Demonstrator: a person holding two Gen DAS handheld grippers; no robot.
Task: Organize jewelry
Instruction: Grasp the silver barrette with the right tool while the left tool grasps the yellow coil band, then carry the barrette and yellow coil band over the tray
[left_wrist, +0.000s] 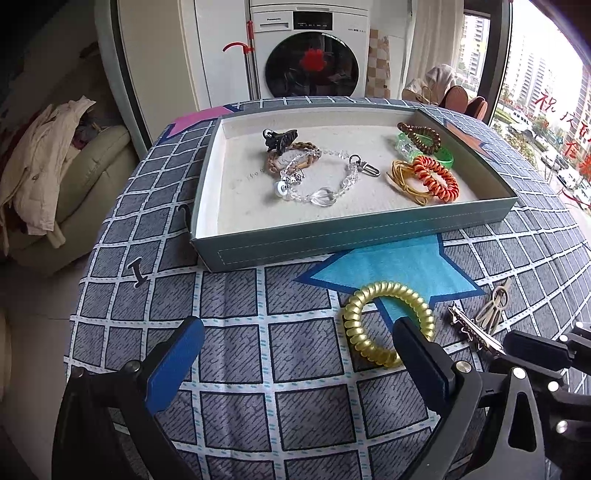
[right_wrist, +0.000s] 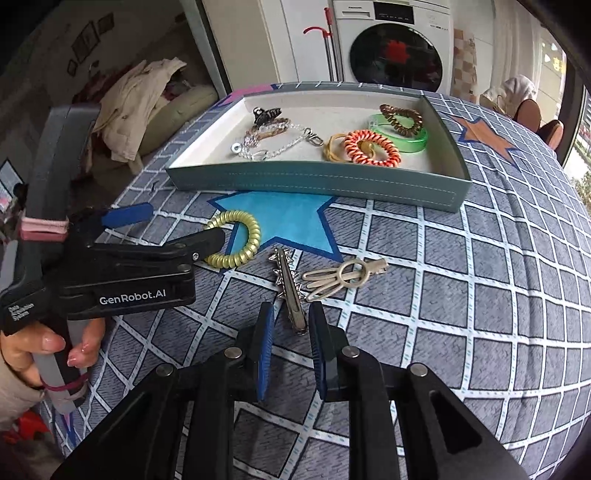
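Note:
A teal tray (left_wrist: 332, 240) (right_wrist: 314, 181) holds several pieces: a black claw clip (left_wrist: 279, 137), a clear bead bracelet (left_wrist: 317, 184), an orange coil tie (left_wrist: 436, 179) and a green bangle (right_wrist: 413, 142). On the cloth lie a gold coil hair tie (left_wrist: 384, 325) (right_wrist: 236, 243), a silver spiked hair clip (right_wrist: 290, 291) (left_wrist: 472, 328) and a beige clip (right_wrist: 343, 277) (left_wrist: 493, 310). My left gripper (left_wrist: 295, 347) (right_wrist: 177, 225) is open, its right finger touching the gold tie. My right gripper (right_wrist: 291, 325) is narrowly open around the silver clip's near end.
The table wears a grey grid cloth with a blue star (left_wrist: 402, 266). A washing machine (left_wrist: 310, 55) stands behind the table. A sofa with clothes (left_wrist: 55, 166) is at the left. A window (left_wrist: 546, 110) is at the right.

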